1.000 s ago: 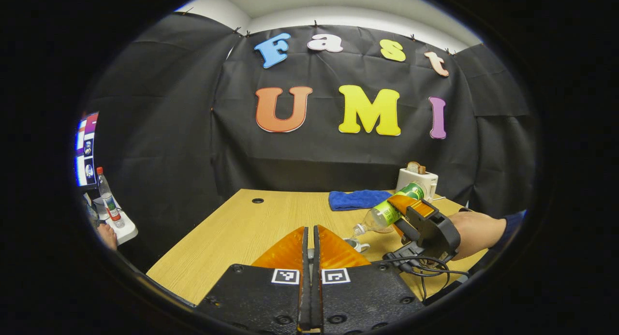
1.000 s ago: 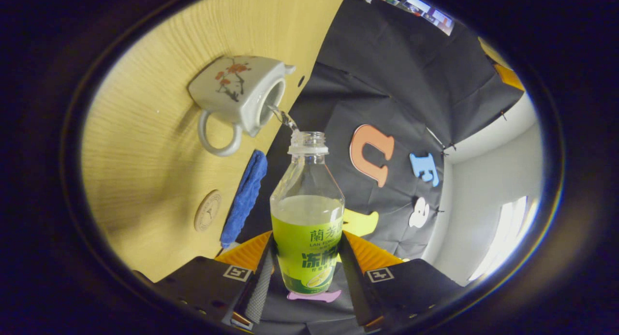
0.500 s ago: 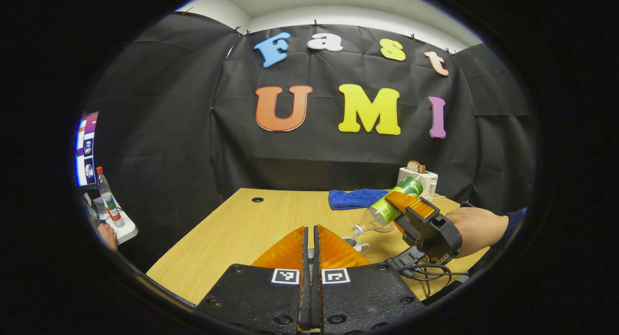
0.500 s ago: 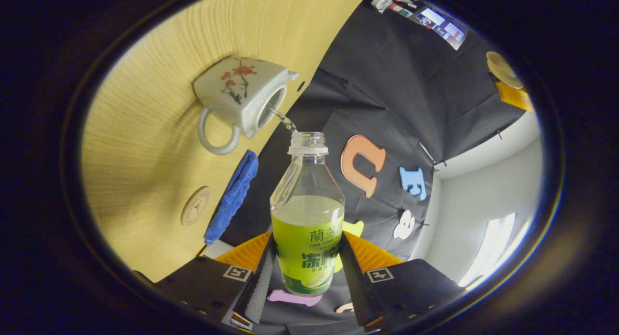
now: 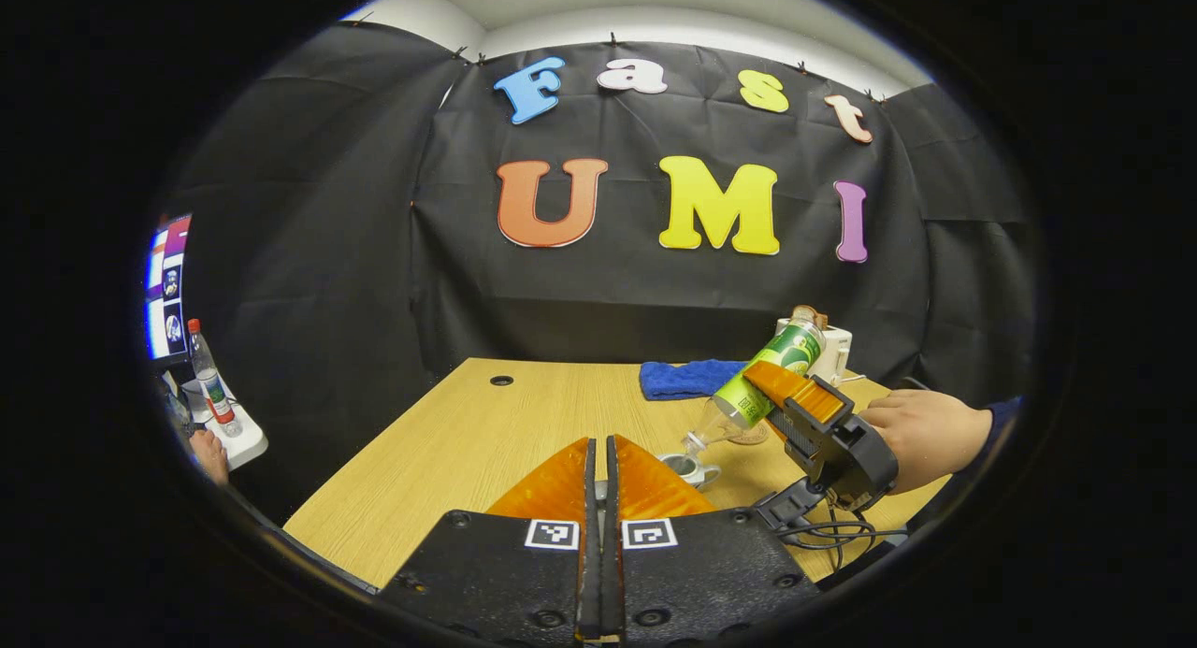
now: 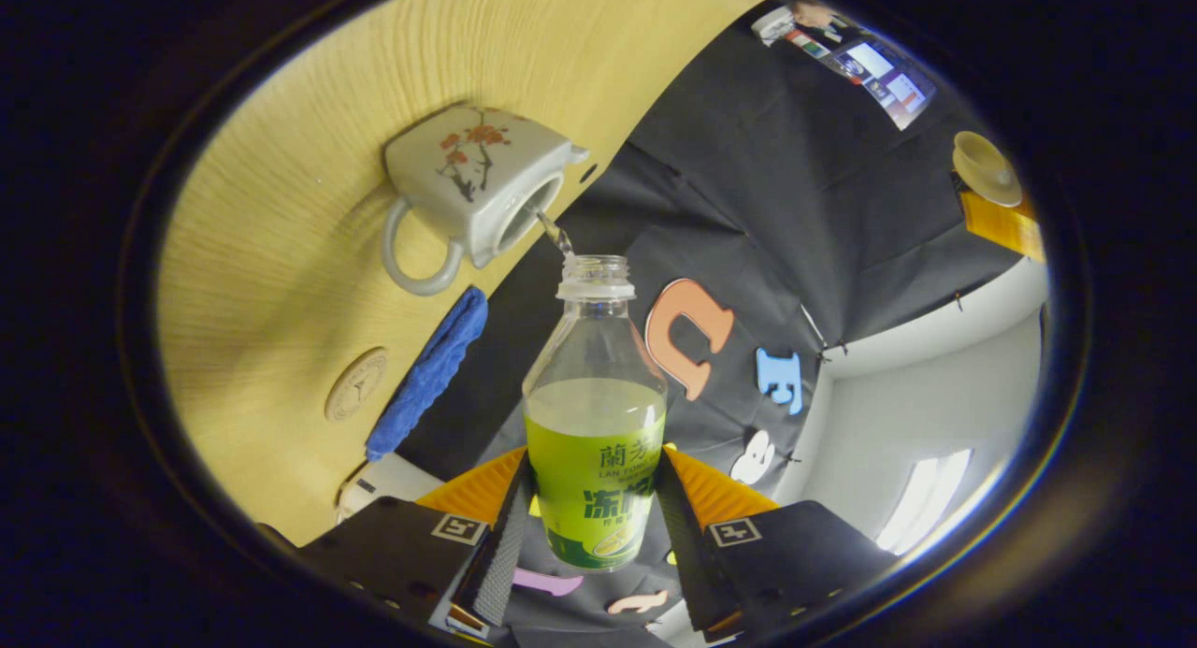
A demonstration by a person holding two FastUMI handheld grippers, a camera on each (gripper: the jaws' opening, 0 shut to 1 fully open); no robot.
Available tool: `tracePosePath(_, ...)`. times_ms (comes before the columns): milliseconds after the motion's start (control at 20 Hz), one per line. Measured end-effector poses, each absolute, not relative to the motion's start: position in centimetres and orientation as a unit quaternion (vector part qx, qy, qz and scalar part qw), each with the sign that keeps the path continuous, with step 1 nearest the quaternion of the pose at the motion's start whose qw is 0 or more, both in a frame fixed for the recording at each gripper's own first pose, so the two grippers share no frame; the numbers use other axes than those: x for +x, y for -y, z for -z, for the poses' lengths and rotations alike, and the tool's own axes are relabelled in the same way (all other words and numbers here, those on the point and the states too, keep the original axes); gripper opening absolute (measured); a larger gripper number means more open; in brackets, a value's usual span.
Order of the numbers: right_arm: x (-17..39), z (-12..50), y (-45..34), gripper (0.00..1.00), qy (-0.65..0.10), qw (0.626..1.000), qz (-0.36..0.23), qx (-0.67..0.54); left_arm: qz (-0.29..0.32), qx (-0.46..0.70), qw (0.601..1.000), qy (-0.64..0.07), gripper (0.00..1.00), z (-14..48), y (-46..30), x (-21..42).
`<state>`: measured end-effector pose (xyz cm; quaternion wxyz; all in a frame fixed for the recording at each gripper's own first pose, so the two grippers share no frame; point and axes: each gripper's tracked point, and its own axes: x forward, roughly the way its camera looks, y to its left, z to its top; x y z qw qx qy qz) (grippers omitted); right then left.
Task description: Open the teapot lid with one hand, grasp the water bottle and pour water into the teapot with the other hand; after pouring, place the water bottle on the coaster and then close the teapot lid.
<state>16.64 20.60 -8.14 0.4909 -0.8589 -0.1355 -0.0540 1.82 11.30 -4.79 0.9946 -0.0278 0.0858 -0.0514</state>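
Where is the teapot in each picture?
Left gripper view: the teapot sits low, just right of centre on the table, under the tilted bottle.
Right gripper view: the teapot is upper left, lid off, with water streaming in from the bottle.
Shared landmark: the blue cloth on the table.

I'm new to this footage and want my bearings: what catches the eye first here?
The green-labelled water bottle, clamped in the right gripper, is tipped and sends a thin stream into the open white teapot on the wooden table. Nearby lie a blue cloth and a round coaster.
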Motion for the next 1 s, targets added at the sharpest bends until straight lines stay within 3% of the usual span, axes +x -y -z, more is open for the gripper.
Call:
tracePosePath(700, 16.2, 6.1, -21.7, 0.71, 0.168, 0.454, 0.070, -0.872, 0.055, -0.025, 0.995, -0.084, 0.03, 4.7, -11.1, 1.6)
tracePosePath(1000, 16.2, 6.4, -21.6, 0.71, 0.167, 0.465, 0.068, -0.867, 0.057, -0.027, 0.995, -0.083, 0.03, 4.6, -11.1, 1.6)
